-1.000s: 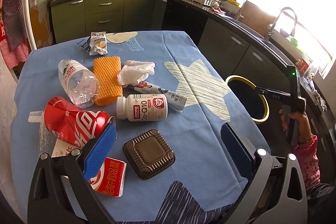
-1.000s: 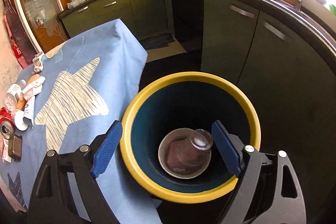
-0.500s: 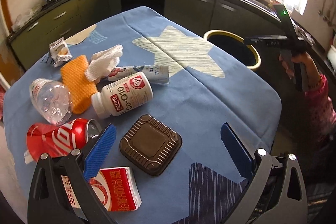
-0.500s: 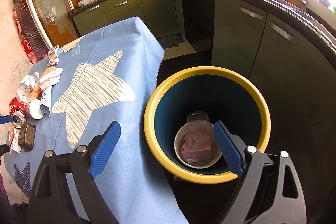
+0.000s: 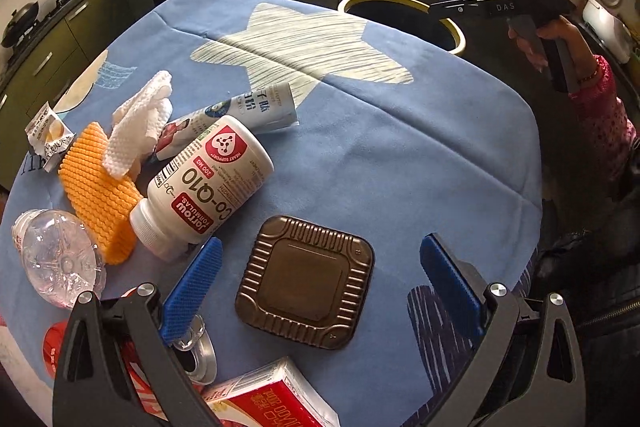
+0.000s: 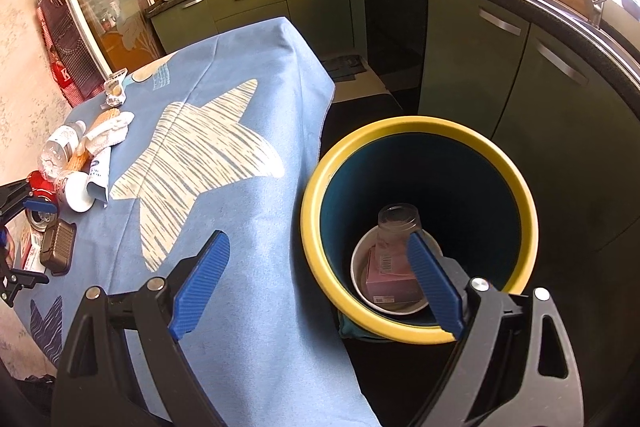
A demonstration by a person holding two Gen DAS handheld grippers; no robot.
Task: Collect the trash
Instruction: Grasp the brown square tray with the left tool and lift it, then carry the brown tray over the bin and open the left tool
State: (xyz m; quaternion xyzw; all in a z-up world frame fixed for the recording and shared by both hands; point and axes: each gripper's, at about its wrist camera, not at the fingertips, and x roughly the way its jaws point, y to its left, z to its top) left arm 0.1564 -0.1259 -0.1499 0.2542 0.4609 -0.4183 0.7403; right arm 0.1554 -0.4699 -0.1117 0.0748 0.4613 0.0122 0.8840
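The left gripper (image 5: pixel 318 283) fills the lower part of its own view, angled steeply downward, its two blue pads spread wide with nothing pressed between them. The left pad (image 5: pixel 192 291) sits lower left of centre, the other lower right, each on a black arm reaching up from the bottom edge.

The right gripper (image 6: pixel 318 283) is tilted down too, jaws wide apart and gripping nothing. From the left wrist camera it shows at the upper right of the frame, black, held by the person's right hand (image 5: pixel 548 39) wrapped round its grip, a pink patterned sleeve (image 5: pixel 604 123) running down the right edge.
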